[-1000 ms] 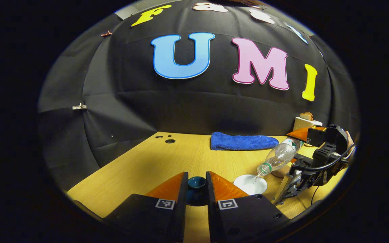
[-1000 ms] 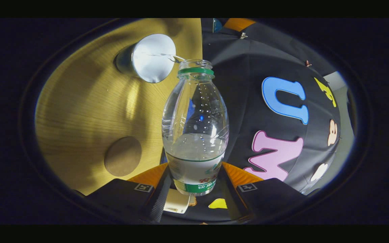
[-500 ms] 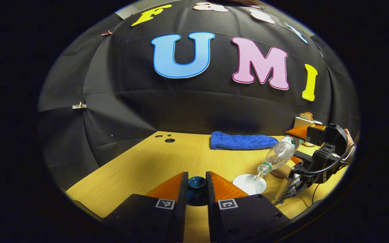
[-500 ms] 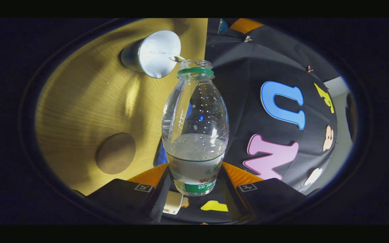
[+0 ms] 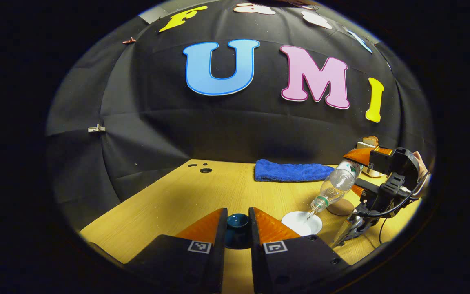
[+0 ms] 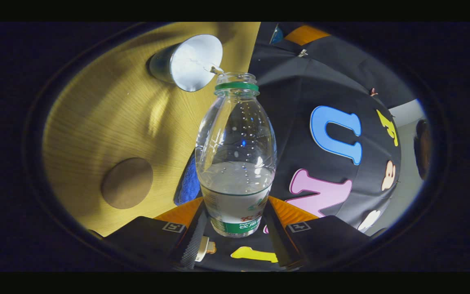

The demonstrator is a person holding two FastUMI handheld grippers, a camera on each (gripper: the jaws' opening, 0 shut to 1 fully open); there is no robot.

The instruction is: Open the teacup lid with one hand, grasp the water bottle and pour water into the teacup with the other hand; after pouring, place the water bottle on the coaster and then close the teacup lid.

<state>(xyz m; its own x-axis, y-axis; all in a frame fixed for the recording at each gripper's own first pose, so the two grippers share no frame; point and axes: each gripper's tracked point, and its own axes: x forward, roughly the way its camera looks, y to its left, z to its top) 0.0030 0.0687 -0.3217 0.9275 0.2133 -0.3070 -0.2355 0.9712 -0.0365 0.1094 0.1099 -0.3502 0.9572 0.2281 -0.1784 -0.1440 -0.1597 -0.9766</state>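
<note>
Right gripper (image 6: pixel 235 222) clamps the water bottle (image 6: pixel 236 155) at its labelled lower body, 1 finger on each side. Bottle runs straight ahead of the jaws, open mouth farthest out, green neck ring just behind it. Thin stream leaves the mouth into the teacup (image 6: pixel 188 61), ahead and left. Coaster (image 6: pixel 127 183) lies on the table (image 6: pixel 96 122), left of the jaws, bare.

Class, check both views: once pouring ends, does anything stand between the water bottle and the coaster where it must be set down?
Nothing visible does. The water bottle, held by the right gripper, is tilted over the teacup; the coaster lies bare on the table beside the teacup.
</note>
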